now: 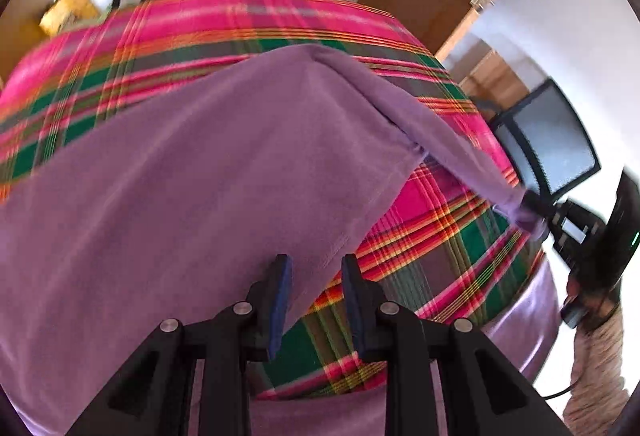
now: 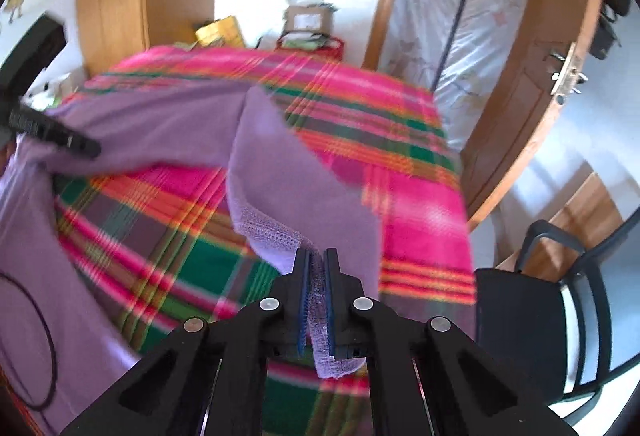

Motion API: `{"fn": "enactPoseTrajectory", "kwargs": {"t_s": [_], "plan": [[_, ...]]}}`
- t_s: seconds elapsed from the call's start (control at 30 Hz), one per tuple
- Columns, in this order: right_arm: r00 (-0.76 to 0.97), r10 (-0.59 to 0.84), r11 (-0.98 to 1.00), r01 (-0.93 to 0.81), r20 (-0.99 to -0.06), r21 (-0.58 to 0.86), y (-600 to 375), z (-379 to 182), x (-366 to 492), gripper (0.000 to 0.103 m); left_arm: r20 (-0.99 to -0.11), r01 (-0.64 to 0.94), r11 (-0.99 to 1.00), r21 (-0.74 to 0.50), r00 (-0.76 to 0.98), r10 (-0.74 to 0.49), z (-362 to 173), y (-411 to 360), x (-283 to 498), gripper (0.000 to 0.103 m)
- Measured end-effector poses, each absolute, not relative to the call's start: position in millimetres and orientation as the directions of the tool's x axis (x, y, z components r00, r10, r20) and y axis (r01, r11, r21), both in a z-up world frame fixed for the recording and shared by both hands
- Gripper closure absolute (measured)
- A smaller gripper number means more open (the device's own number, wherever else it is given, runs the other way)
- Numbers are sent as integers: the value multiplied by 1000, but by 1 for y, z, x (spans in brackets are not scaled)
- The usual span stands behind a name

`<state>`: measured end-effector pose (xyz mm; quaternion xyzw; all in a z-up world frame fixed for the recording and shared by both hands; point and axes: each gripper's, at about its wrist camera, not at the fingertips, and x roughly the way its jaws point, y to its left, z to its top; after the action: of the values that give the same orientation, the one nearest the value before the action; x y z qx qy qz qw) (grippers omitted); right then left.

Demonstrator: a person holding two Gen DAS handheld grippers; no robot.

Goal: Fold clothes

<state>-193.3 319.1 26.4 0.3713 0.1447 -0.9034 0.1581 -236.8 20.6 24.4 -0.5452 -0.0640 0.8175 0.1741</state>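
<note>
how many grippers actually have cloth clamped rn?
1. Right gripper is shut on the purple garment's sleeve end. Left gripper is open above the hem.

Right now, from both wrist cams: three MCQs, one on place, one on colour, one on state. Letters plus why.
1. Where does the purple garment lie?
A. on the plaid blanket
B. on the black chair
C. on the floor

2. The pads of the left claw are:
A. red
B. blue
C. white

3. The right claw is:
A. wide open
B. shut on nothing
C. shut on the garment's cuff

A: purple cloth spreads over the plaid.
B: both pads show blue.
C: ribbed purple cloth is pinched between its pads.
</note>
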Motion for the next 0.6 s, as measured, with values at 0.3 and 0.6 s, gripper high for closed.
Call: {"fn": "enactPoseTrajectory", "kwargs": {"t_s": [0.3,0.6], "plan": [[-756,-91,-945,271,-648,-184,341,64,-245,96,-861,-266,-908,-323,-316,398,33,32,-271,77],[-766,50,-966,126,-641,-225,369,57,-313,96,-887,-189,-943,-275,-328,325,30,21,-326,77]]}}
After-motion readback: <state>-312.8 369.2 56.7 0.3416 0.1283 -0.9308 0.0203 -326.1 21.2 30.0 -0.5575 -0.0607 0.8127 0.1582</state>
